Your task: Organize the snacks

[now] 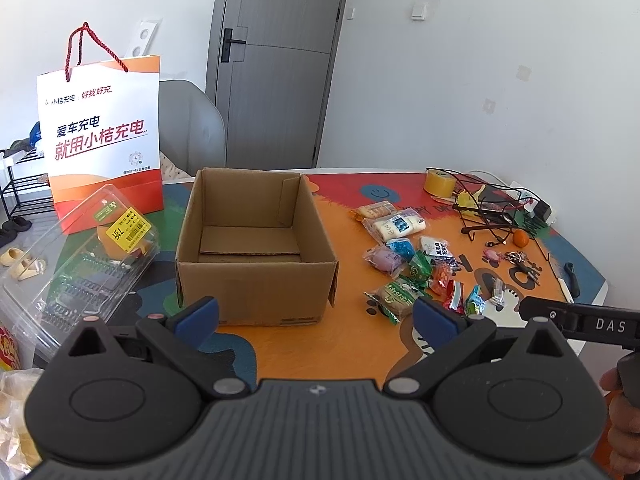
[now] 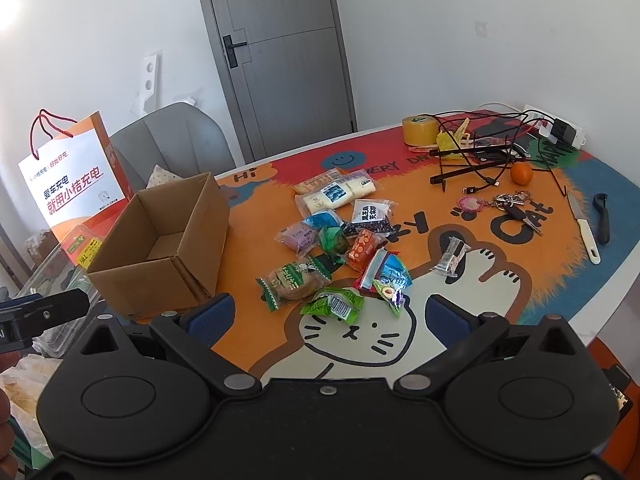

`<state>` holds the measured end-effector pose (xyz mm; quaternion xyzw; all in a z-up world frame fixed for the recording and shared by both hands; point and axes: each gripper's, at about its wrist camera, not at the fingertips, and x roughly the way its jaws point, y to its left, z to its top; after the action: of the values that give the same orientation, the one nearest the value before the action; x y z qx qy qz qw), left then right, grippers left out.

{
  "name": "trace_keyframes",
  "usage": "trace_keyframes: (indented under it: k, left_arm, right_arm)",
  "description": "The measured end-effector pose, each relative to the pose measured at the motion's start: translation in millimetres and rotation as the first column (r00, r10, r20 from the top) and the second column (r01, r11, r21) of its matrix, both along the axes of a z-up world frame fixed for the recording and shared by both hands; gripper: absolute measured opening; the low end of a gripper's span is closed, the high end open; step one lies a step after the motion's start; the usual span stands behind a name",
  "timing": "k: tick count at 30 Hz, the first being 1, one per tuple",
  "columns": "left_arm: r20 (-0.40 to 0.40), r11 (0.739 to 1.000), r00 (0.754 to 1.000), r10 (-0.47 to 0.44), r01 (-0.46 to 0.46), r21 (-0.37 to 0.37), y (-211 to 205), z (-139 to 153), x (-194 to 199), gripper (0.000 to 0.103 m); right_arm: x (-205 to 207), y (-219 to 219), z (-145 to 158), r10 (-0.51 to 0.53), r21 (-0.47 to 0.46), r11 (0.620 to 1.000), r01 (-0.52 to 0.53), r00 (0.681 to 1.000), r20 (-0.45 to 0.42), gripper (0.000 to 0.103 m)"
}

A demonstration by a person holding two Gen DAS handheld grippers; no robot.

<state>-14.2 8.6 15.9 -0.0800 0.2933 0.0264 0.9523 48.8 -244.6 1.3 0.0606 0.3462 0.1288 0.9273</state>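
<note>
Near the table's (image 2: 600,292) front edge, my left claw (image 1: 316,318) and right claw (image 2: 328,316) gape wide, empty; cardboard box (image 1: 256,240) and snack packets (image 2: 340,236) lie beyond.

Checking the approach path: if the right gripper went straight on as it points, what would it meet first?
Probably the crumpled green foil snack packet, lying on the cat-print tablecloth just ahead of the open right gripper; depth is unclear, so it might pass above.

Left gripper (image 1: 316,316) spread before seemingly empty cardboard box (image 1: 256,276)
</note>
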Motion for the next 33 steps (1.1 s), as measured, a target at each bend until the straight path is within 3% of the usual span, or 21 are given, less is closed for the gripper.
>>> trace_keyframes:
  k: [33]
  left_arm:
    - [0.001, 0.999, 1.0, -0.017, 0.018, -0.031, -10, -13, 18, 0.102]
  right_arm:
    - [8, -7, -16, -0.033, -0.029, 0.999, 0.033, 0.999, 0.002, 0.103]
